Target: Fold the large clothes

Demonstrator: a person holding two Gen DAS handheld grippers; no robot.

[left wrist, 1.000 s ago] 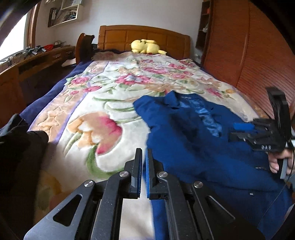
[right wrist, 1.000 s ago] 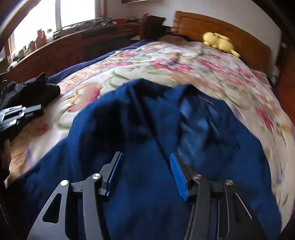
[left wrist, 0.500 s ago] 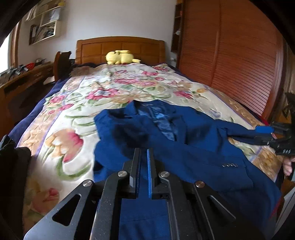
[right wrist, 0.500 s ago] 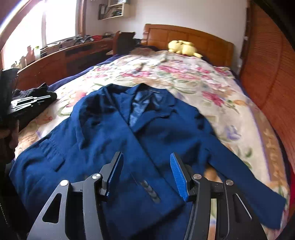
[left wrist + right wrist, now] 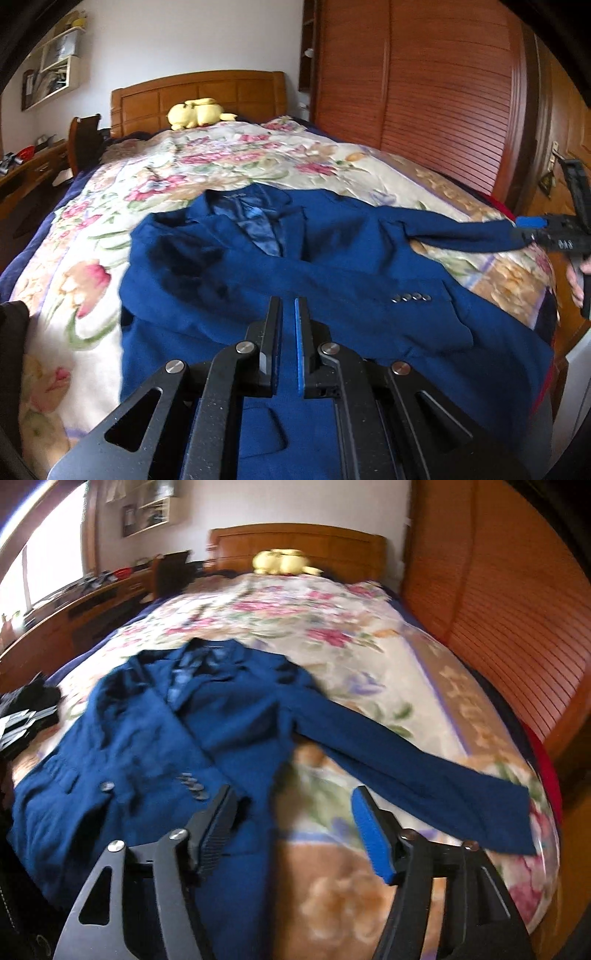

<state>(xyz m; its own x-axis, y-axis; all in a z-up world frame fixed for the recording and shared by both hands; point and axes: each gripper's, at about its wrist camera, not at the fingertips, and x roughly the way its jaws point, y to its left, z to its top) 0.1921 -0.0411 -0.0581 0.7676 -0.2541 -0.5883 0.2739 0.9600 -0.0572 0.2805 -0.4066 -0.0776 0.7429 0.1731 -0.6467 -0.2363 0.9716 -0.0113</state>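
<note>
While 0.5 s ago folded in, the blazer sleeve now lies outstretched.

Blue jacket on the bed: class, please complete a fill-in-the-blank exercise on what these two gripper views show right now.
1. The blue jacket lies on a bedspread printed with ____.
2. The plush toy by the headboard is coloured ____.
3. The right gripper has its jaws ____.
4. The jacket's sleeve stretches toward the ____ gripper.

Missing words: flowers; yellow; open; right
</note>
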